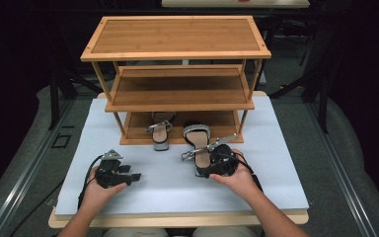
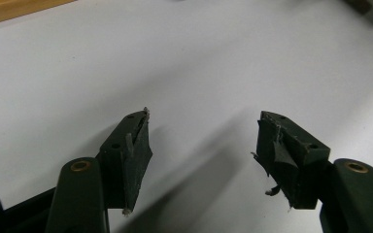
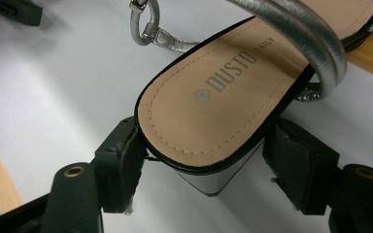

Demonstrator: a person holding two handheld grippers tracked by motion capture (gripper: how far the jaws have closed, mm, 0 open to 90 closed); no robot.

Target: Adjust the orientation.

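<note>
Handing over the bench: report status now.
Left gripper open, idle on the mat. Right gripper open around sandal heel. Second sandal beside, clear.

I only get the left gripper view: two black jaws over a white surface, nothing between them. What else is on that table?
Observer: A three-tier wooden rack stands at the far side.
Operator: Is anything on it?
Observer: Two sandals sit toe-in on its bottom shelf: a left sandal and a right sandal, whose heel reaches out over the mat.
Operator: And what is the other hand doing?
Observer: The right gripper has the right sandal's heel between its jaws, which look spread rather than clamped.
</note>
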